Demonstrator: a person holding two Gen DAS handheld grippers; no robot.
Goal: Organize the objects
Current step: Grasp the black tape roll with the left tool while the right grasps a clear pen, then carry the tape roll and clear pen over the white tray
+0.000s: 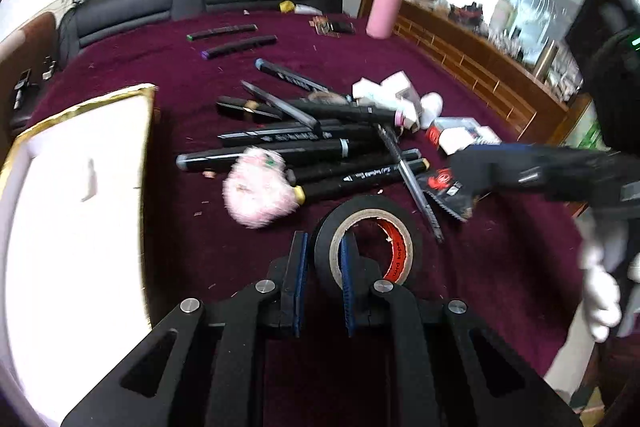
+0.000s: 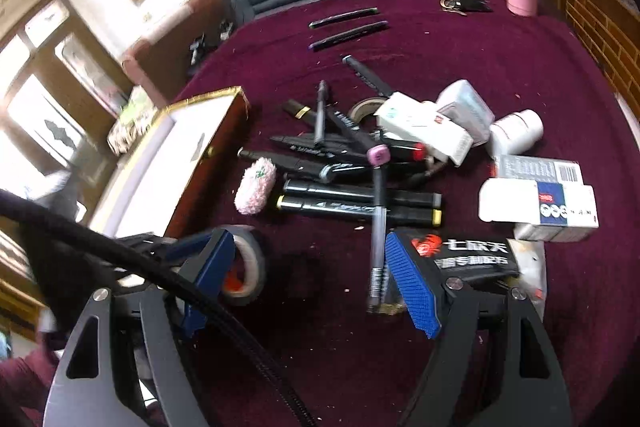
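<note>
- Left wrist view: the left tool (image 1: 323, 259) pinches the wall of a black roll of tape with a red core (image 1: 367, 242), near the pile of black marker pens (image 1: 280, 151) on the maroon cloth surface (image 1: 500, 259).
- Right wrist view: the right tool (image 2: 308, 267) is spread wide over the surface (image 2: 460, 47), nothing between its blue pads (image 2: 412, 291); the roll of tape (image 2: 248, 263) sits near left.

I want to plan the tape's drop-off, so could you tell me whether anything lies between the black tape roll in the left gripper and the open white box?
Nothing visible does. The left gripper is shut on the wall of the black tape roll, and only bare maroon cloth lies between it and the white box. The pink fluffy ball sits just beyond that line.
</note>
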